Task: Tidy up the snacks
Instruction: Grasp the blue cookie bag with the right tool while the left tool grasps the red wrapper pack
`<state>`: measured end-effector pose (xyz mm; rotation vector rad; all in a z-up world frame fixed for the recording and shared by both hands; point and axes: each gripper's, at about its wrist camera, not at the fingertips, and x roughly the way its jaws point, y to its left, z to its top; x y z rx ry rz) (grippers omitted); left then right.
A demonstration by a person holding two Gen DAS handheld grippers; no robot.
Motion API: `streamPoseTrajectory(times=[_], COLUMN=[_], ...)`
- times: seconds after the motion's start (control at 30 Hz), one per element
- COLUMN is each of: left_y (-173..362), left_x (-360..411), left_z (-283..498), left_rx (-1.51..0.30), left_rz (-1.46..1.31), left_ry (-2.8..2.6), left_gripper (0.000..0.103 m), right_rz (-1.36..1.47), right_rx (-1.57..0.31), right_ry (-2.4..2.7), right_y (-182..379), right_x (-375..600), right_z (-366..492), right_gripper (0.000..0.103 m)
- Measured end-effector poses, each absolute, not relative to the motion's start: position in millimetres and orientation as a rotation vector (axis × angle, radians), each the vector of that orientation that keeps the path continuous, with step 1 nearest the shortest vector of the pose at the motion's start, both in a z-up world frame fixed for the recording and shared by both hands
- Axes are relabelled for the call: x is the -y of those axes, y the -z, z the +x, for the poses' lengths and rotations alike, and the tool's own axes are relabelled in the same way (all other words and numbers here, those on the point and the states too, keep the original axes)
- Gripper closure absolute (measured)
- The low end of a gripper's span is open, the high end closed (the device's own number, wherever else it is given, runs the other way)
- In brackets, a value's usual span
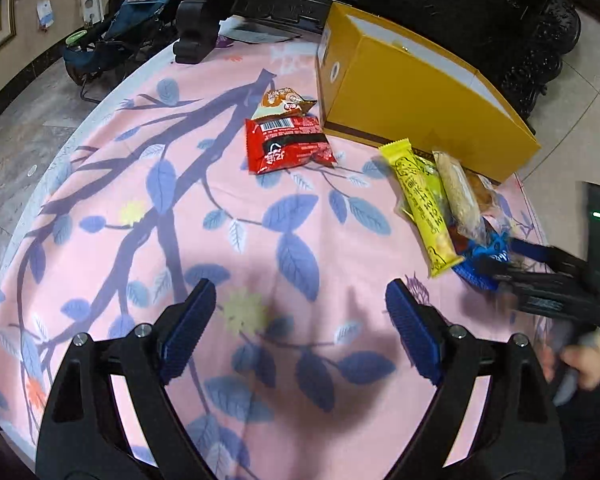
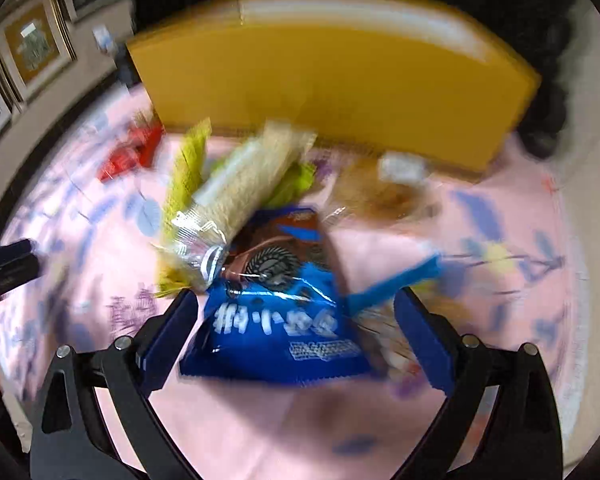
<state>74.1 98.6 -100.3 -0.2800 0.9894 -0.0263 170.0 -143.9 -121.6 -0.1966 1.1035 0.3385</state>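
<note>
Our right gripper [image 2: 296, 332] hung with its fingers [image 2: 168, 340] spread wide on either side of the blue snack pack [image 2: 276, 332], the pads not pressing it, so nothing was held. Our left gripper [image 1: 300, 332] was also spread, over bare pink cloth on the desk [image 1: 112, 216], with nothing between its fingers.

The risk we judged greatest was a messy grab. The blue snack pack lay partly under the beige wafer pack [image 2: 240, 188], which also overlapped the yellow bar [image 2: 184, 184], so closing there could drag or flip its neighbours, or pinch only the slippery edge and let the pack slide out. The right wrist view was blurred, which made the exact overlap hard to read.

The yellow box [image 1: 412, 104] stood at the far side of the desk, just behind this pile. We could not see inside it, so we could not tell what it held. The red pack [image 1: 288, 144] and the orange pack [image 1: 284, 100] lay just beside its left end, outside it.
</note>
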Motion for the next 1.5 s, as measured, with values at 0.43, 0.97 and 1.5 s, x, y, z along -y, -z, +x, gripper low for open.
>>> streamPoseTrajectory(times=[0.43,0.97,1.5], left_y=[89,147,111], left_x=[-102,-95,-59], left_z=[124,244,114], left_rx=[-0.967,-1.005,-0.925], left_rz=[-0.156,-0.115,-0.191], left_ry=[-0.064,-0.203,0.023], left_gripper=[0.012,0.024,0.053], right_rz=[-0.177,-0.145,-0.043], right_rx=[-1.011,-0.968,-0.917], right_ry=[-0.348,-0.367,-0.280], right_y=[125,132,106], right_x=[152,154,172], right_z=[116,97,69], right_gripper=[0.027,0.020,0.029])
